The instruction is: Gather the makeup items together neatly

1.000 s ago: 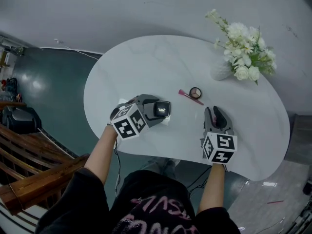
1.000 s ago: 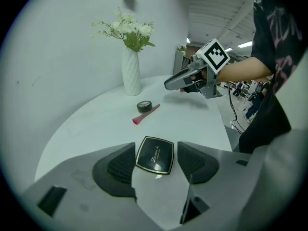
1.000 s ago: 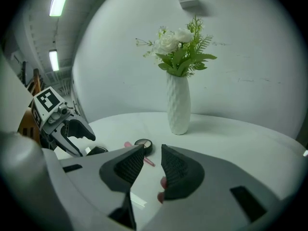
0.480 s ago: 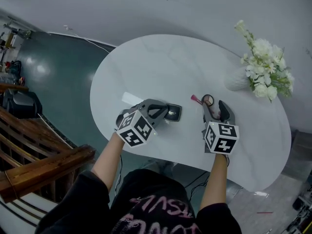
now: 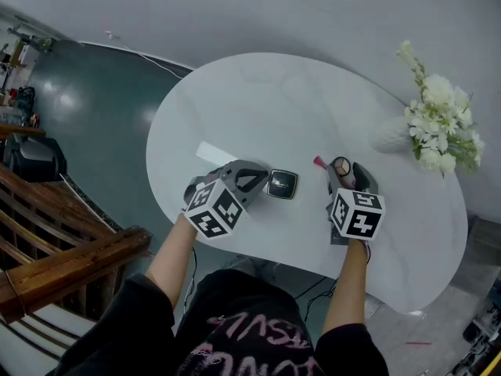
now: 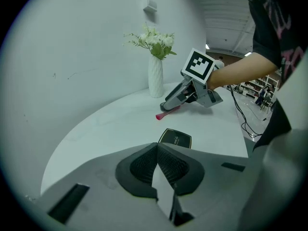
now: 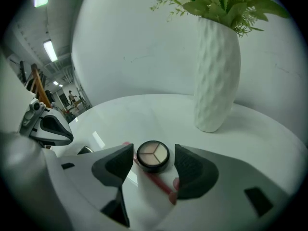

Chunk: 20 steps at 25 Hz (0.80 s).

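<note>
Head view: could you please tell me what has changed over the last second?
The left hand-held gripper drew off the black case and shut empty. The right hand-held gripper moved forward; its jaws have just been opening and straddle the round compact. Brush, vase unmoved.

White kidney-shaped table point(image 5: 258, 108) against a pale grey wall point(image 5: 313, 14) — glossy dark teal floor point(image 5: 94, 108) to its left. Brown wooden rails point(image 5: 70, 266) at lower left; strip lights point(image 7: 49, 49) overhead.

You stand in staged home corner inside large industrial hall. Evidence: white kidney-shaped marble-look table point(image 5: 258, 108), white ribbed vase of white flowers point(image 6: 155, 78), bare white wall point(image 5: 258, 10). Beyond: glossy teal floor point(image 5: 86, 124), loose white cable point(image 5: 141, 59), ceiling strip lights point(image 7: 49, 50).
</note>
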Motion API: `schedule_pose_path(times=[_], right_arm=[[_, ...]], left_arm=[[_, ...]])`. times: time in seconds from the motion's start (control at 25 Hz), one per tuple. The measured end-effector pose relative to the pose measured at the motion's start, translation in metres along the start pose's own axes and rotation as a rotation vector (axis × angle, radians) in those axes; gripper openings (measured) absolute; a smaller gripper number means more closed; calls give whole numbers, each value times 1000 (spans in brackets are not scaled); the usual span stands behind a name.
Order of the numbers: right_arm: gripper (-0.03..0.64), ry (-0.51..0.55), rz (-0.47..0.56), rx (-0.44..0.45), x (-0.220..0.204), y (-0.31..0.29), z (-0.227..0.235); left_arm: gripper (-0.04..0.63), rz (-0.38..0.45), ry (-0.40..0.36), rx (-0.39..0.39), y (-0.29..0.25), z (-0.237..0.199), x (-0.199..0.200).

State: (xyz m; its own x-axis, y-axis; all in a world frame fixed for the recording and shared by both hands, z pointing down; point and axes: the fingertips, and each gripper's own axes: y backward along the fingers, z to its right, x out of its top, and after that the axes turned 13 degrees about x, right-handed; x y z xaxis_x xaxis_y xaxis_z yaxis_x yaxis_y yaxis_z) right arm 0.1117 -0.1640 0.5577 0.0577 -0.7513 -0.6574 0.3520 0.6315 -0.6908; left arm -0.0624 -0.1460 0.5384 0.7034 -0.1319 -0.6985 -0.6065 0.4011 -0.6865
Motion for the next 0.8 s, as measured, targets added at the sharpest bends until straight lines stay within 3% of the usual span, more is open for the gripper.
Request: schedule_pose_path(times=[0.32, 0.4, 0.8], right_arm=[[306, -4, -41, -13, -5, -6, 2], [273, -8, -37, -22, -4, -6, 2], [272, 21, -11, -24, -1, -2, 1]], left_arm=[[12, 16, -5, -8, 0, -4, 6], [12, 12, -5, -6, 1, -5, 4], [12, 9, -6, -8, 1, -4, 0]])
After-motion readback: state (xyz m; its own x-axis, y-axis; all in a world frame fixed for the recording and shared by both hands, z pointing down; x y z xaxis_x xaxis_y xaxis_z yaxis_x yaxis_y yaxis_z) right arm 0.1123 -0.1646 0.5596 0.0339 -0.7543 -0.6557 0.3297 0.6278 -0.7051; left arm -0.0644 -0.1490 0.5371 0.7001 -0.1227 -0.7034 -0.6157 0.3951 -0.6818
